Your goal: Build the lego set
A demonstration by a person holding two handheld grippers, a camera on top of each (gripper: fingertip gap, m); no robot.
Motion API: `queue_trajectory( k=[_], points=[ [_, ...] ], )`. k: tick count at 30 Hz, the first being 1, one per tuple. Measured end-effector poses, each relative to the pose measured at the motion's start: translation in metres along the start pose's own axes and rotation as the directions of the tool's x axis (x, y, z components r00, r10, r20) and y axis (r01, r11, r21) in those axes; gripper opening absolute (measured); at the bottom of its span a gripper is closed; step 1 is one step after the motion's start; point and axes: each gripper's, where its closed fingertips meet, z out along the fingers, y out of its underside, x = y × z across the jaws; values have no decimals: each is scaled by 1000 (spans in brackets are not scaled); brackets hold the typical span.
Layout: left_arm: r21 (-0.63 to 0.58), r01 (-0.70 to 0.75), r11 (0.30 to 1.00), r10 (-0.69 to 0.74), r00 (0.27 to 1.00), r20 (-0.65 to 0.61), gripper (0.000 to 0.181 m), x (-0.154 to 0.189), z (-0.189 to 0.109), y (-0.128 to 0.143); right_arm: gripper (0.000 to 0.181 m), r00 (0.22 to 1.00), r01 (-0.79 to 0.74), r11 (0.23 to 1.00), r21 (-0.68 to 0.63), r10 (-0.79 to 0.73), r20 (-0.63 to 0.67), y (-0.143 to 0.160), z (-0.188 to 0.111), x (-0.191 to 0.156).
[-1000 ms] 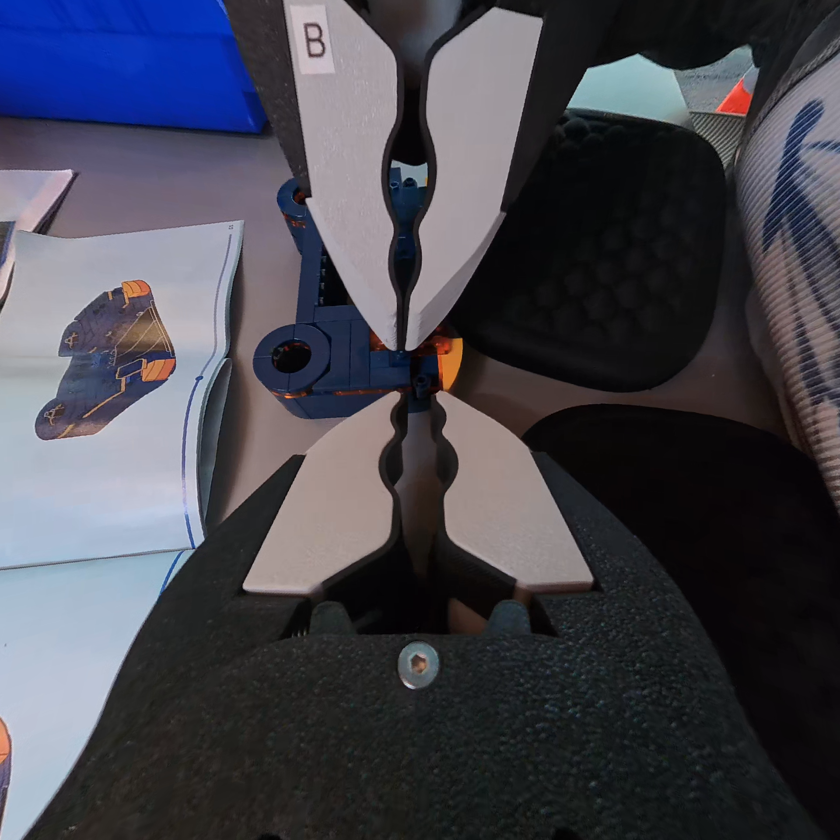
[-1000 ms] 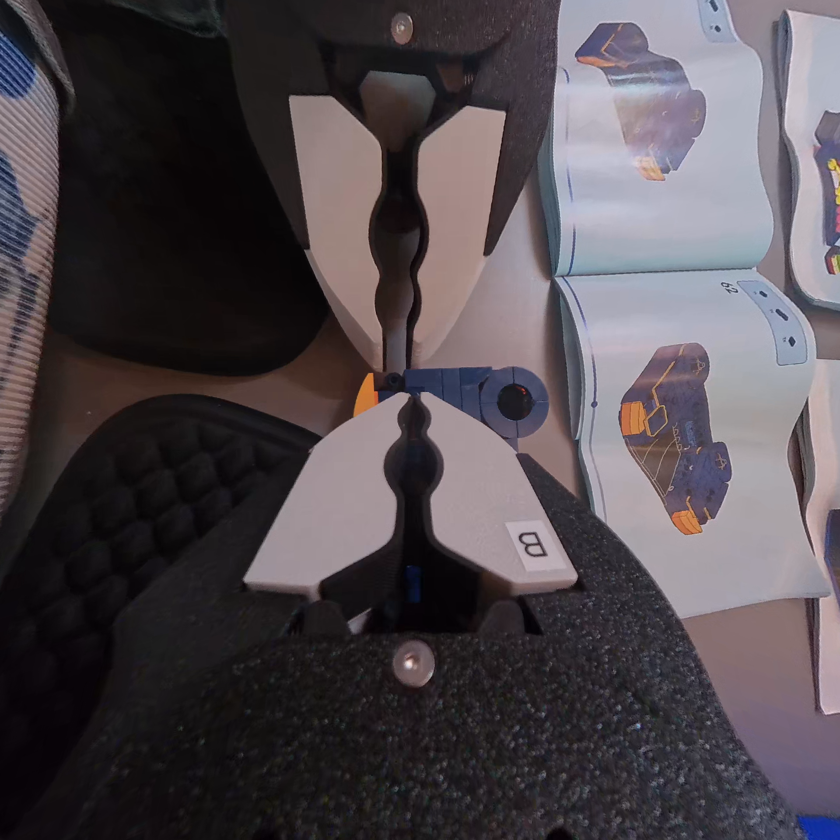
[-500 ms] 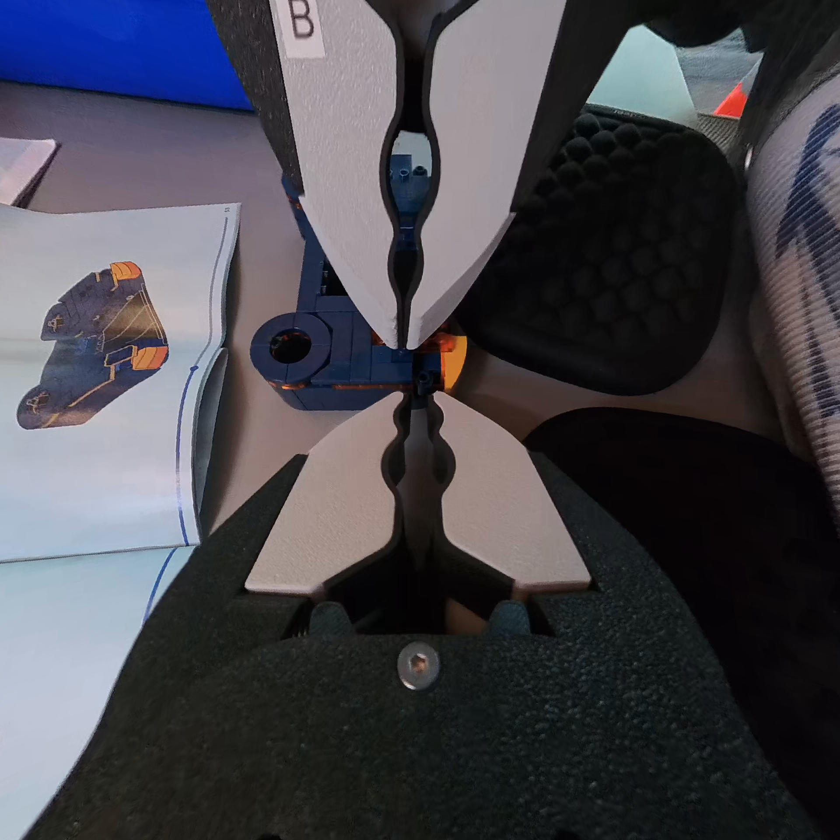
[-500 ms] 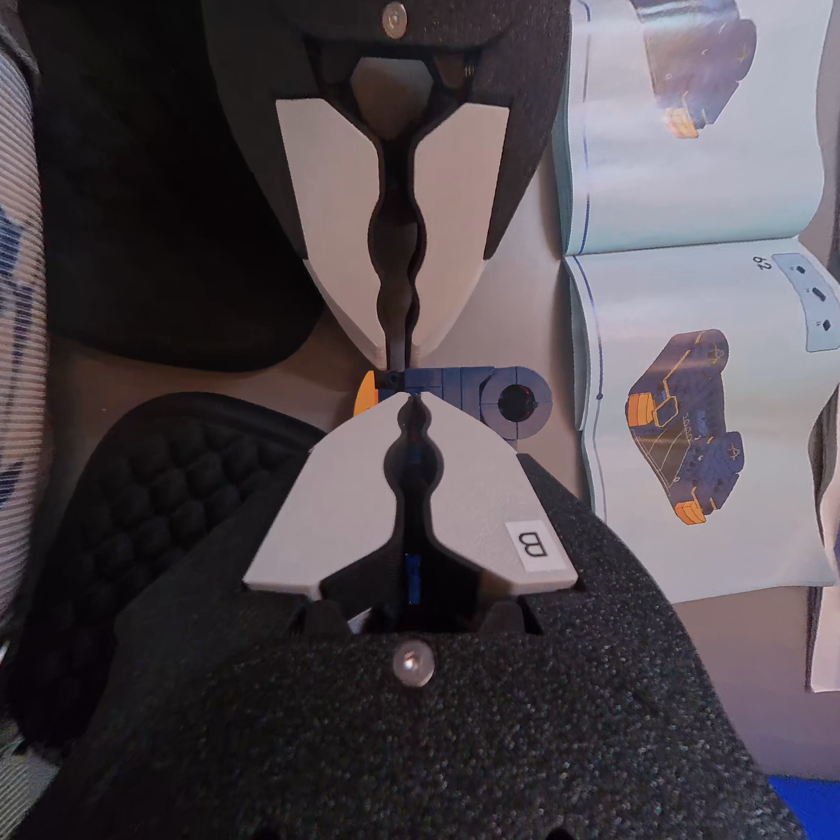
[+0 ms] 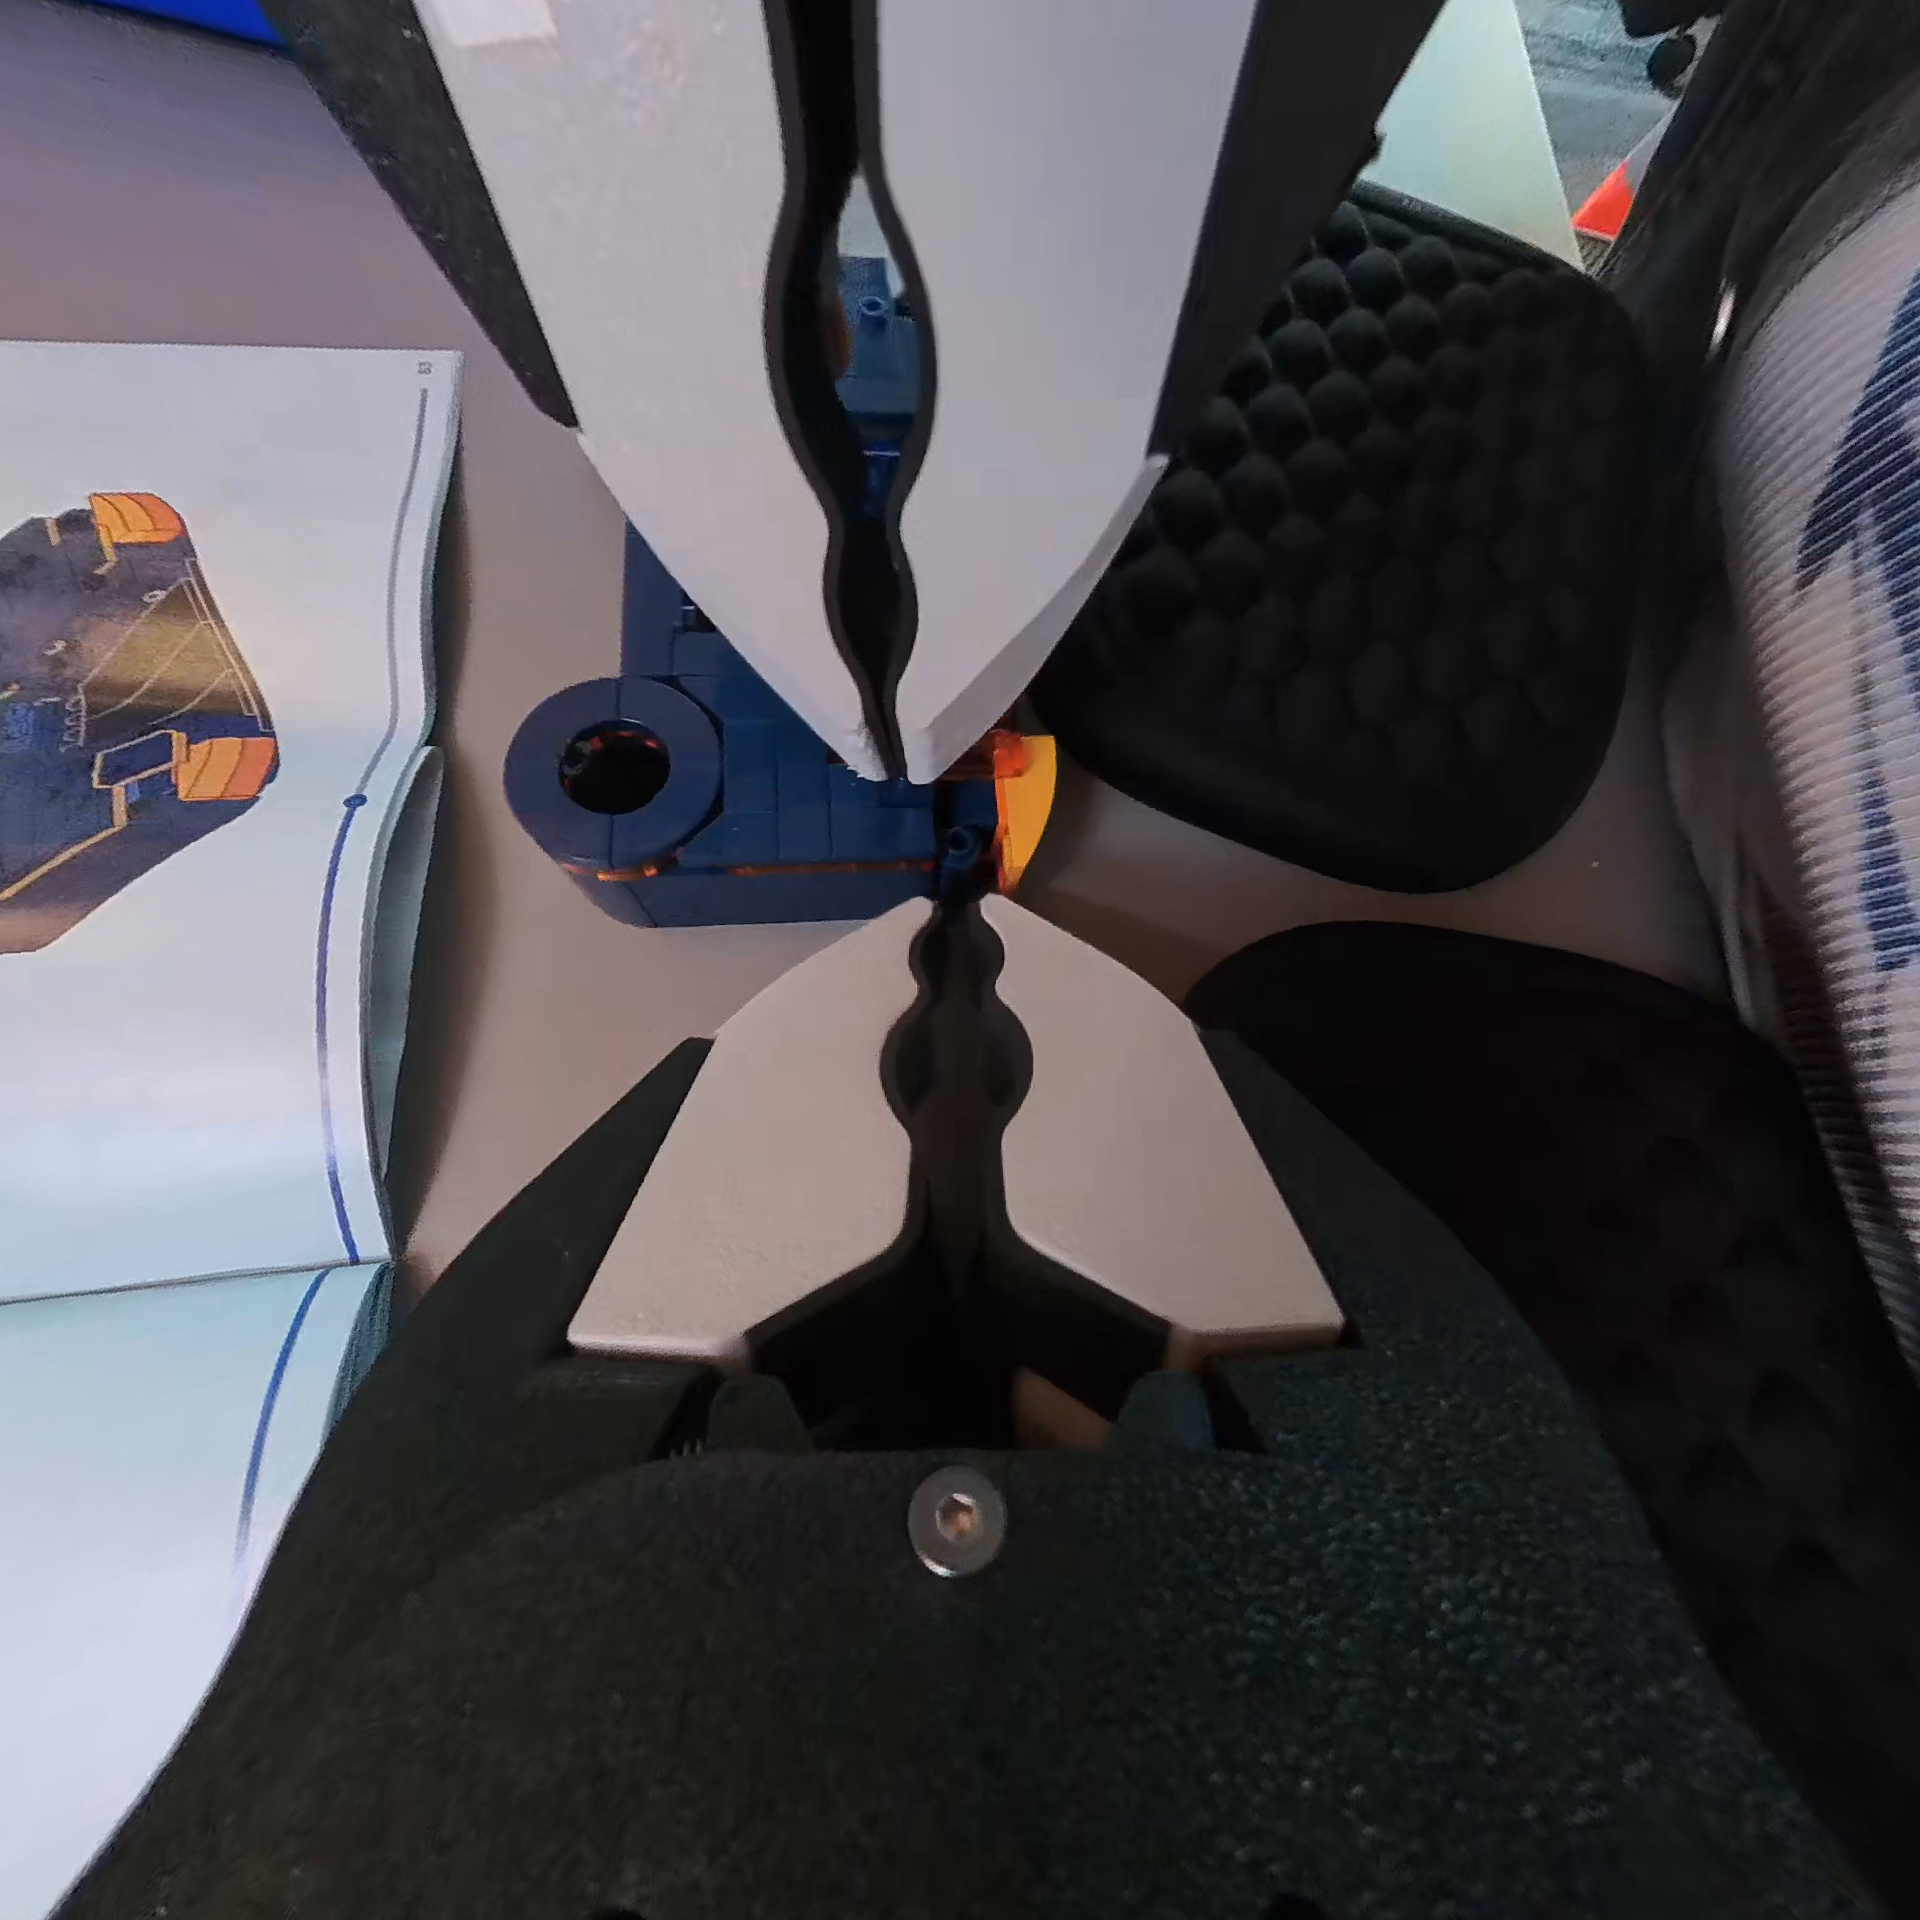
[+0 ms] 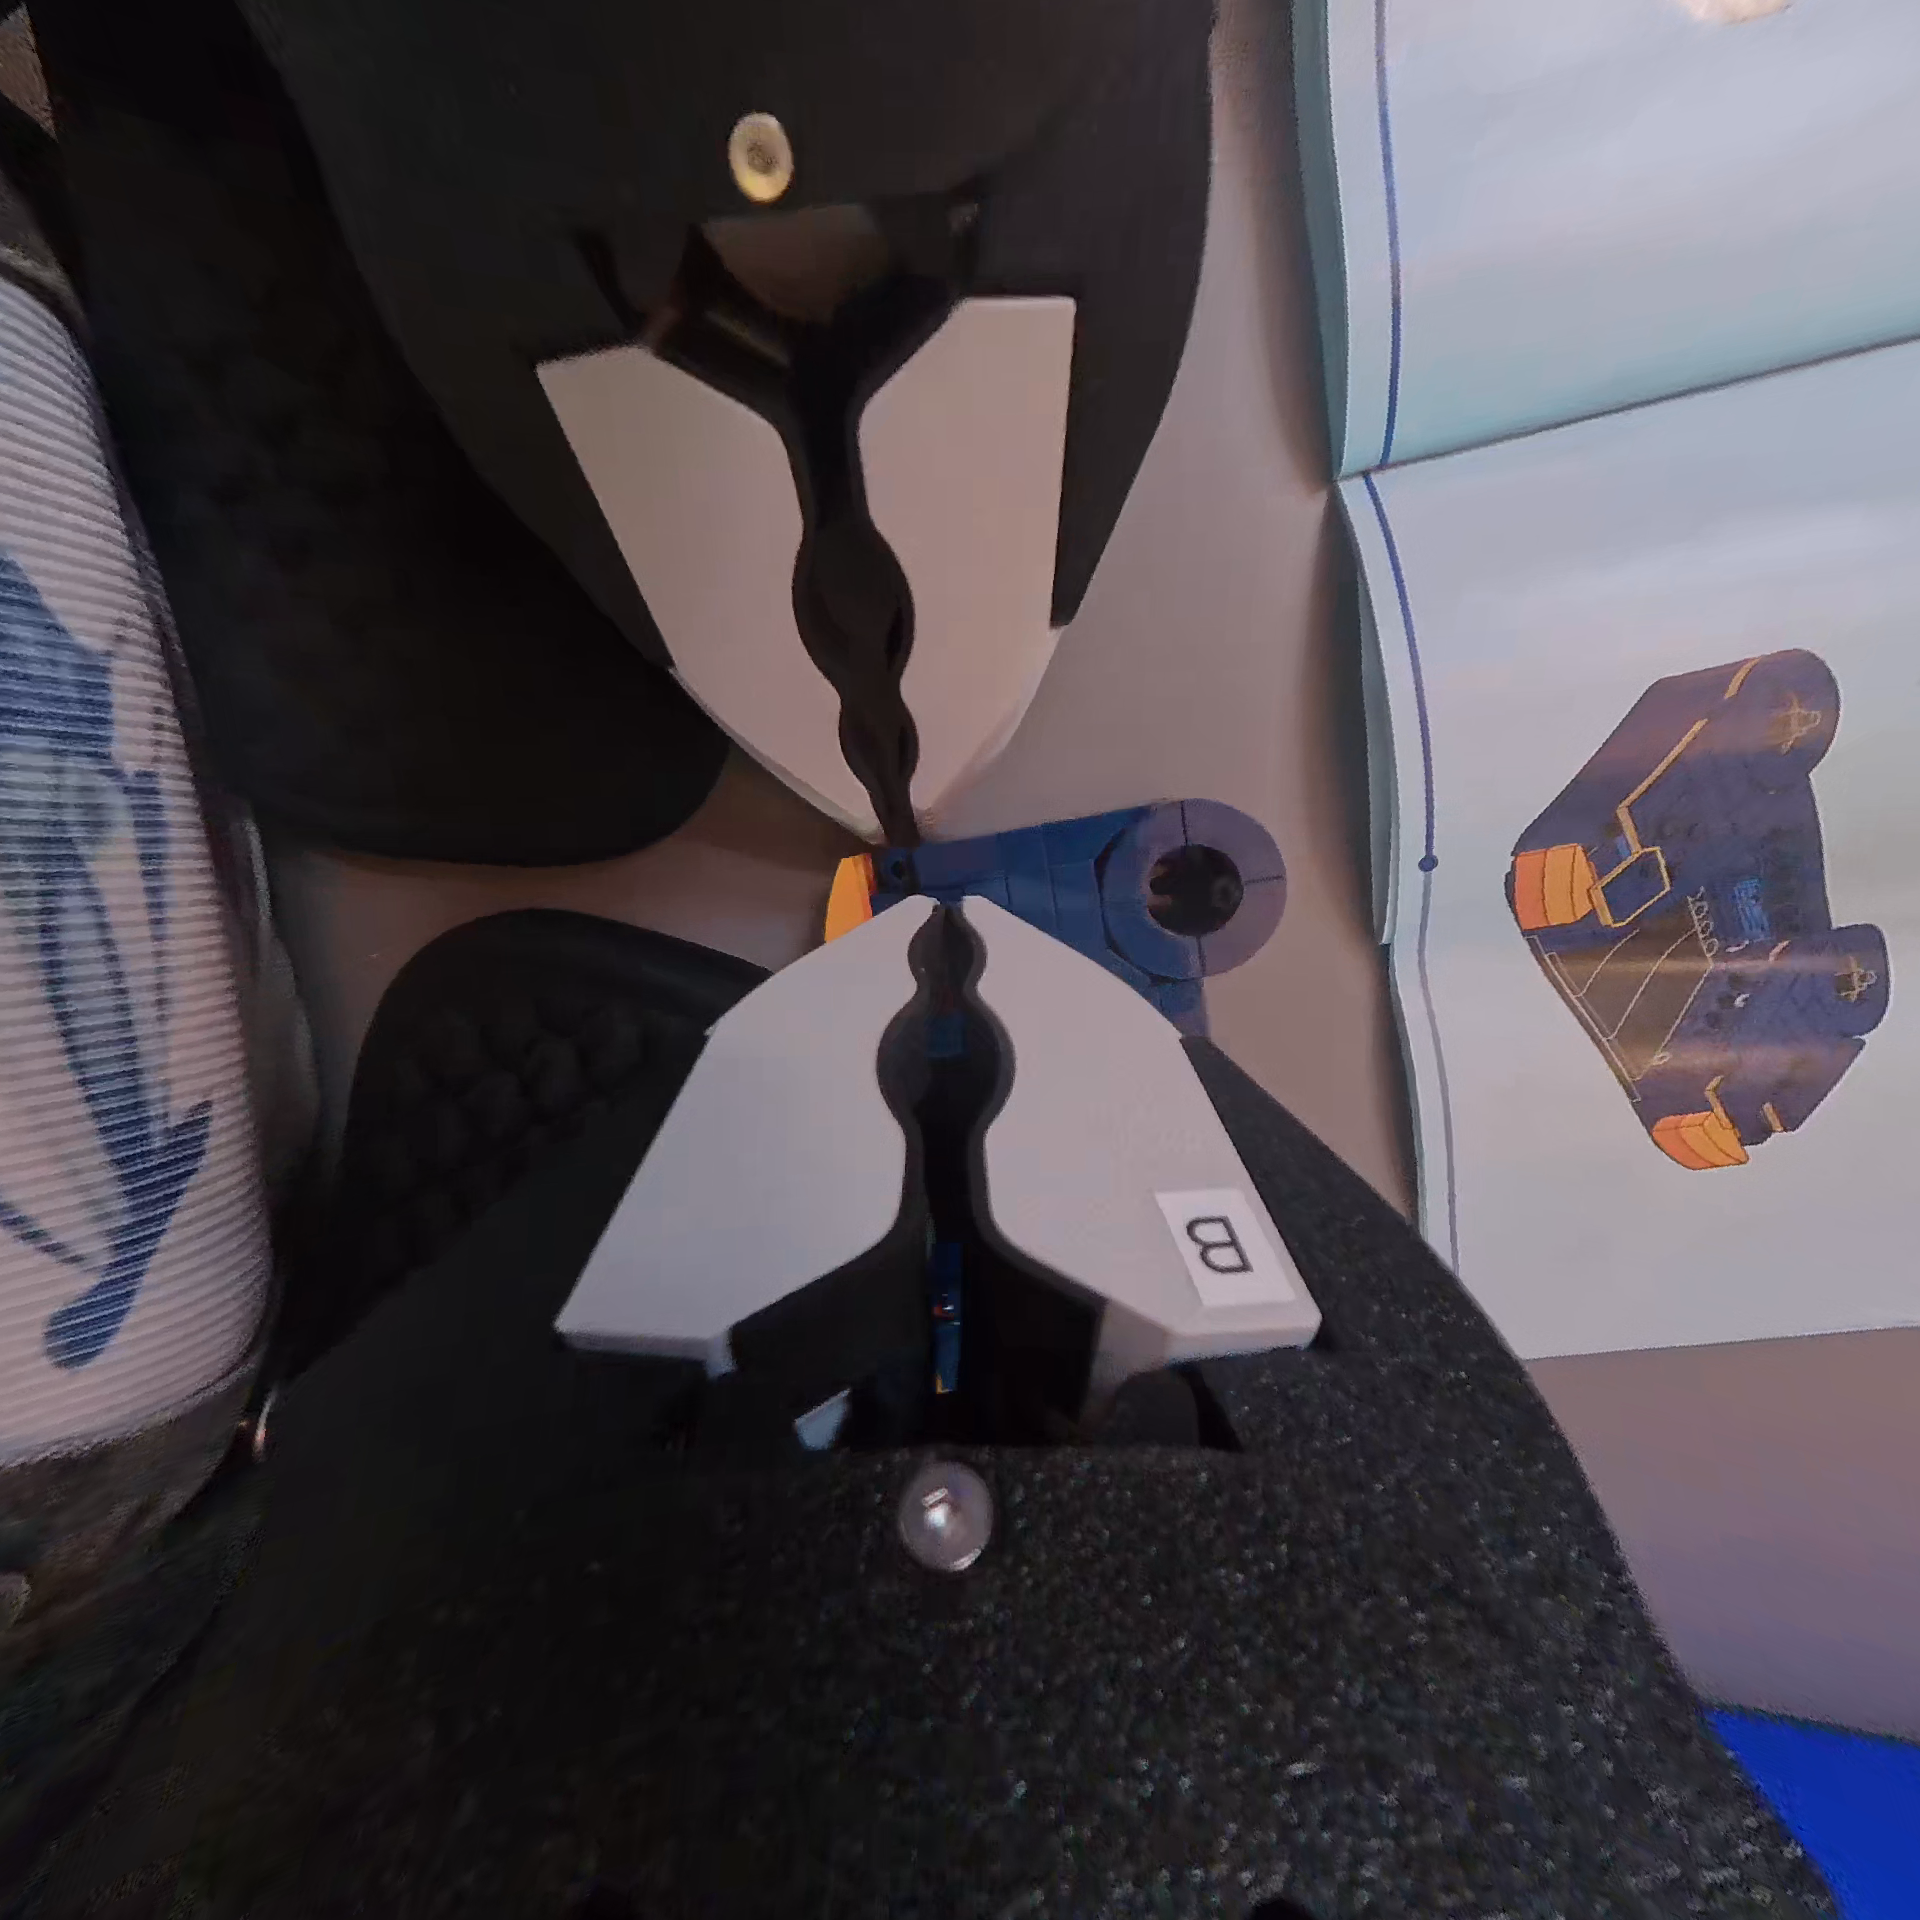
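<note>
A dark blue lego model (image 5: 790,821) with a ring-shaped end (image 5: 613,769) and an orange end (image 5: 1023,810) lies on the grey table. My left gripper (image 5: 951,904) comes from below. It is shut on a small dark blue piece (image 5: 961,847) at the model's orange end. My right gripper (image 5: 894,769) comes from above, shut, with its tips on the model's top. In the right wrist view the model (image 6: 1039,873) lies between my right gripper (image 6: 940,914) and my left gripper (image 6: 894,831). The two sets of tips nearly touch.
An open instruction booklet (image 5: 208,831) lies beside the model's ring end; it also shows in the right wrist view (image 6: 1662,935). A black bumpy pad (image 5: 1351,571) and a black cloth (image 5: 1558,1299) lie on the other side. A person's striped sleeve (image 5: 1818,727) is beyond them. The tips of both grippers are at nearly the same place.
My left gripper's fingers have closed tighter; the table no longer shows between them. My right gripper has come nearer the left camera. The model has stayed in place.
</note>
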Motion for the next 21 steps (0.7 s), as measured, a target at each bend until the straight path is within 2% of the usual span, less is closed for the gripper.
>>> queue_trajectory(
  k=[7, 11, 15, 21],
  points=[
    [28, 31, 999, -31, 999, -28, 2, 1, -2, -3, 0, 1000, -16, 999, -49, 15, -22, -1, 1, 3],
    [173, 143, 975, -136, 990, -47, 2, -10, -18, -17, 0, 1000, -1, 999, -32, 0, -28, -3, 1, 4],
    [258, 143, 956, -146, 989, -5, 3, -18, -27, -24, 0, 999, 7, 1000, -22, -8, -34, -5, 2, 4],
    [206, 108, 973, -127, 988, 83, 0, -26, -19, -20, 0, 1000, 4, 1000, -15, -5, -31, -7, 2, 4]
  ],
)
